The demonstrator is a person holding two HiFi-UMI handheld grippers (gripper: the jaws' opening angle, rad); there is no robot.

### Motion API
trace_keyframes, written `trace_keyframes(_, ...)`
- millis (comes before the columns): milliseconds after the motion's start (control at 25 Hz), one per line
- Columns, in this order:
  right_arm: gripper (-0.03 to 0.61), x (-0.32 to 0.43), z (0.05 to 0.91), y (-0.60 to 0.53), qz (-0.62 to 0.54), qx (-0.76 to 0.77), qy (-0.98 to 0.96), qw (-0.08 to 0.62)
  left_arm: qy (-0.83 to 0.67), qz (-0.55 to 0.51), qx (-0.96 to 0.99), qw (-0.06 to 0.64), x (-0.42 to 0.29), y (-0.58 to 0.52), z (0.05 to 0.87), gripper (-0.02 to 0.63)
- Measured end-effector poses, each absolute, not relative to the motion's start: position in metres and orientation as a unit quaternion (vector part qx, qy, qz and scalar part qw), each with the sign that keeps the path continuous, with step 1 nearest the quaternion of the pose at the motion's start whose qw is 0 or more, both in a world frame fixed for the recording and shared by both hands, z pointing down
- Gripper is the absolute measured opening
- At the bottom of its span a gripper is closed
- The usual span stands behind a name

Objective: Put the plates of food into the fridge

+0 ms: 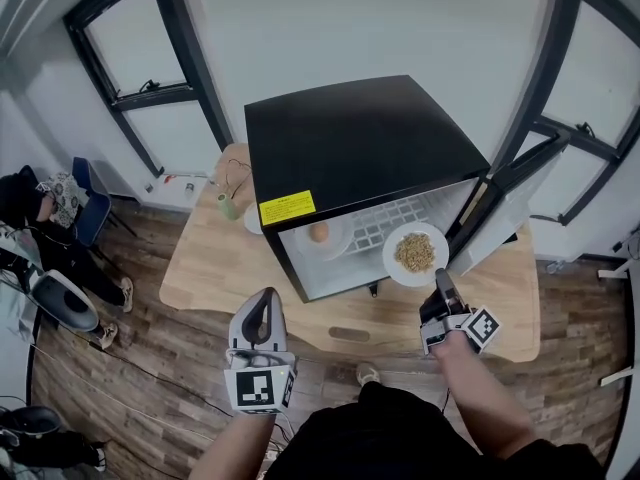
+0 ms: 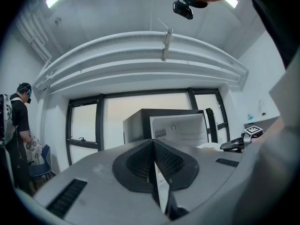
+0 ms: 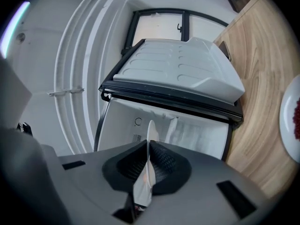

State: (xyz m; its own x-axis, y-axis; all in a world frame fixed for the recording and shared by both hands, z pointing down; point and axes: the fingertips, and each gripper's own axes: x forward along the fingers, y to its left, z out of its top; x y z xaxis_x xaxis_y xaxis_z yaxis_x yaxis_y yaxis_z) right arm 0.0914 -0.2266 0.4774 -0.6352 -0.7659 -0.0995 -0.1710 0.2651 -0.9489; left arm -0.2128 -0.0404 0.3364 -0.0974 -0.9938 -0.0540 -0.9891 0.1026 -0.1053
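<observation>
Holding plate of grains (image 1: 415, 253) level, face up, at fridge (image 1: 350, 138) mouth.
Right gripper (image 1: 441, 282) clamps its near rim, hiding it; round, no long axis. Left gripper (image 1: 264, 300) closed, empty. Second plate (image 1: 322, 236) inside, partly hidden under fridge top.

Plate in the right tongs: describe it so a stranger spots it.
Find the black mini fridge on the wooden table, door open. At its opening, the right tongs hold a white plate by the rim. It carries brown grains; the plate inside the fridge holds one egg-like item.
</observation>
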Motion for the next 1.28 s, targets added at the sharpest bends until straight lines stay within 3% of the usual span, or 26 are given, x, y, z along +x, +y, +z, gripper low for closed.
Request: trace_keyframes(1280, 0.034, 0.015, 0.49, -0.328, -0.519, -0.339, 0.758, 0.201, 0.768, -0.053, -0.638, 0.029, -0.209, -0.079, 0.36, 0.005)
